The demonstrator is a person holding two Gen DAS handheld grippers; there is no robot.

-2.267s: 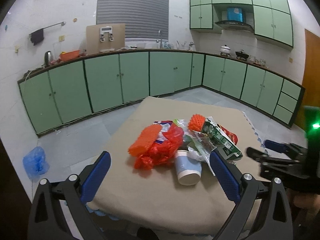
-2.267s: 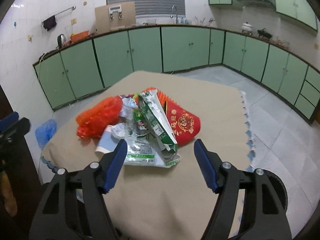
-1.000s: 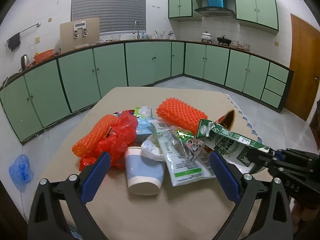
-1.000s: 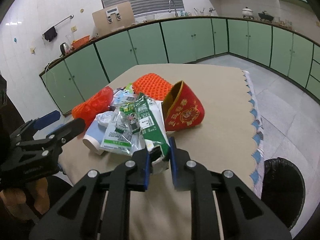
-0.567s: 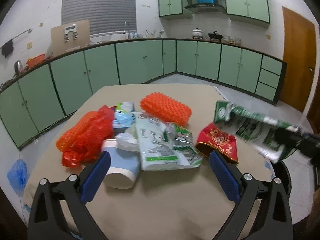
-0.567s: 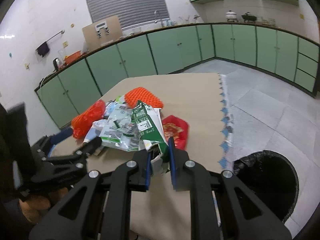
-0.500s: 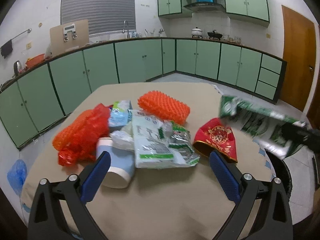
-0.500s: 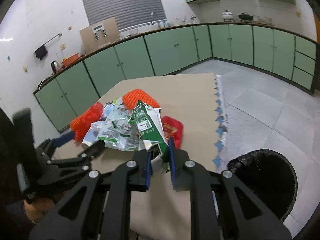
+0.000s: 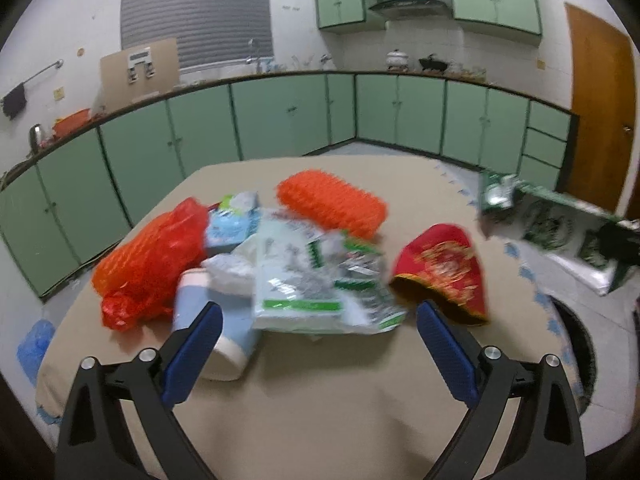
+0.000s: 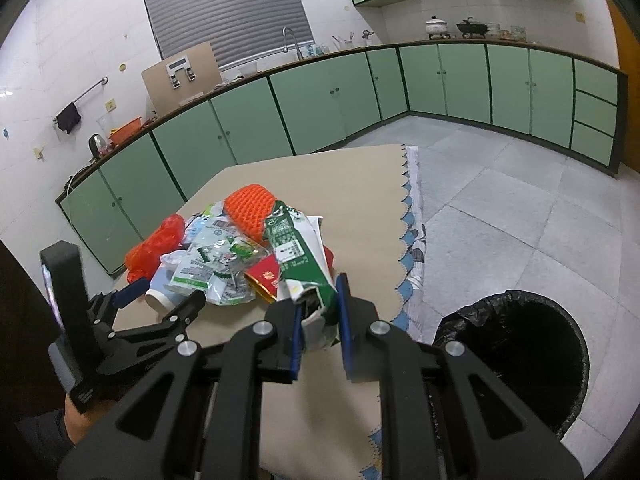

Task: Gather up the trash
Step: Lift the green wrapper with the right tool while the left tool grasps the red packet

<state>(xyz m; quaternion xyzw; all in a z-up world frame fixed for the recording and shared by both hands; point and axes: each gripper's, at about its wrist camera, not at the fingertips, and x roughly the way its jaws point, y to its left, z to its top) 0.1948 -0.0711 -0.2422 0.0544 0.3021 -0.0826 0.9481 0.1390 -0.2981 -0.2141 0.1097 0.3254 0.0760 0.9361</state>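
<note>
Beige cloth covers the table (image 10: 360,184), its scalloped blue-patterned hem seen along the right side only in the right wrist view. Black-lined trash bin (image 10: 516,356): stands on the grey tile floor just beside the table's right edge; whole mouth shown in the right wrist view, only a dark arc of rim (image 9: 580,344) in the left.

Trash heap, mid-table, items overlapping:
- Red plastic bag over orange foam netting (image 9: 152,256), left end of the heap.
- Second orange foam net (image 9: 332,204), far side.
- Green-and-white snack wrappers (image 9: 316,280), centre, crumpled; print unreadable.
- Red-and-gold paper cup (image 9: 440,272), on its side, mouth toward the left wrist camera; mostly hidden behind the carton in the right wrist view.
- Pale blue paper cup (image 9: 216,332), on its side, partly behind the left gripper's finger.

Green milk carton (image 10: 298,256): clenched at its torn end by the right gripper (image 10: 320,324), long axis running away from the camera along the fingers, off the table. In the left wrist view it appears blurred at far right (image 9: 552,224), lying roughly level over the table's edge, near the bin; its held end is cut off.

Left gripper (image 9: 320,348): fingers spread wide, grasping nothing, hovering above the near table edge before the heap.
</note>
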